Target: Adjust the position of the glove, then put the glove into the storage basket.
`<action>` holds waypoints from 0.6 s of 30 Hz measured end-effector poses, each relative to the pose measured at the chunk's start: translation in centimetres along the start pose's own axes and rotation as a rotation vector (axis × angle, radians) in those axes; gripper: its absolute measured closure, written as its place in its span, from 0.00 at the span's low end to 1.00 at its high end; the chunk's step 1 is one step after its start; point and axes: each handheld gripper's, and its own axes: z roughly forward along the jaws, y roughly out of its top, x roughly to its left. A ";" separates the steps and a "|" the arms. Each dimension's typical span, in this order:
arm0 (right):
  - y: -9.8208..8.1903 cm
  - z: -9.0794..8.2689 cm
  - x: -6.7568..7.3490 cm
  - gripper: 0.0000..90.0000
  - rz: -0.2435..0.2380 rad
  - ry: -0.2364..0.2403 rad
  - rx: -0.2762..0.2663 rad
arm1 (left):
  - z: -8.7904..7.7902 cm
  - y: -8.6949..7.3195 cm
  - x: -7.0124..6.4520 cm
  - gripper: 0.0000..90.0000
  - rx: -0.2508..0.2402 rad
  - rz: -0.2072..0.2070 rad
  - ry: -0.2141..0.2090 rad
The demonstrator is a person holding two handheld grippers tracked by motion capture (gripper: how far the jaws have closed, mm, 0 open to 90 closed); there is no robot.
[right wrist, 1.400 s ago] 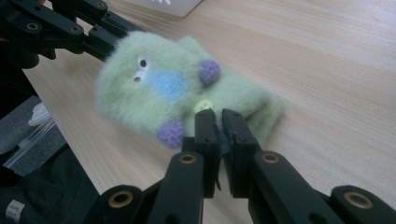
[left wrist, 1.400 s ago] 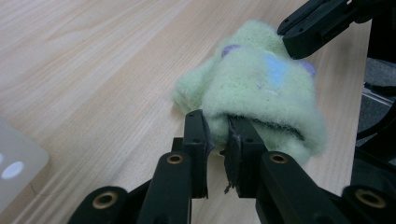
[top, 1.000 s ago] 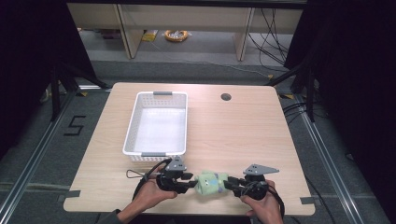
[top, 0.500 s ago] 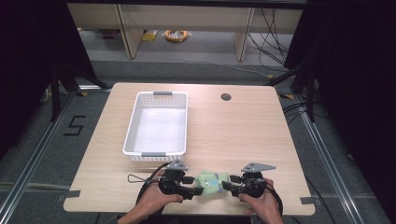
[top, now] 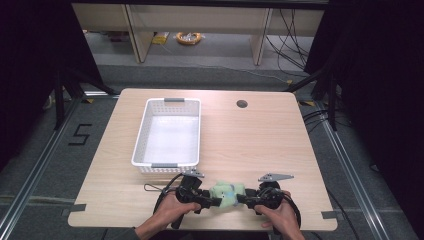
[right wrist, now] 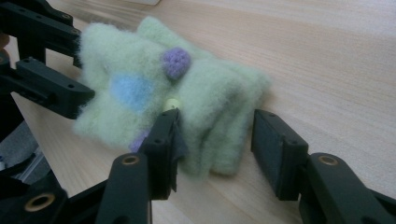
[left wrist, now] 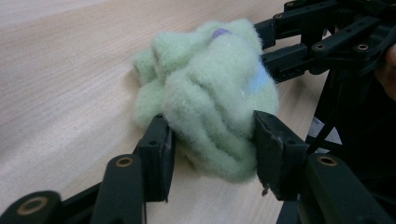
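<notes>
Two grippers meet over one soft thing: a bundled green fleece cloth [top: 227,192] lying on the table [top: 260,145] at its near edge, directly between them, with the white basket [top: 169,134] ahead of our left gripper [top: 214,201] and a little off to its far side. In the left gripper view the jaws have just been closing and now press both sides of the cloth [left wrist: 210,93], about half open around its bulk, so we count it as held there. Our right gripper [top: 241,199] comes in from the opposite end; in its own view the cloth [right wrist: 163,98] sits between the jaws, one pad against the fleece and the other standing just clear, so it is half open and not yet gripping. To do this well, we judge we should close the right side on a full fold rather than a loose edge, keep both grips level, and lift together so the bundle does not unroll or slip toward the table edge.
</notes>
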 end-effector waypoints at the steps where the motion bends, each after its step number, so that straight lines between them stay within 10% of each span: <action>1: 0.0 0.0 0.0 0.60 0.001 0.001 -0.001 | 0.2 -0.1 0.2 0.58 -0.015 0.001 -0.024; 18: -0.1 -0.4 0.4 0.79 -0.034 0.003 -0.006 | 0.1 -0.2 0.1 0.87 -0.044 0.051 -0.028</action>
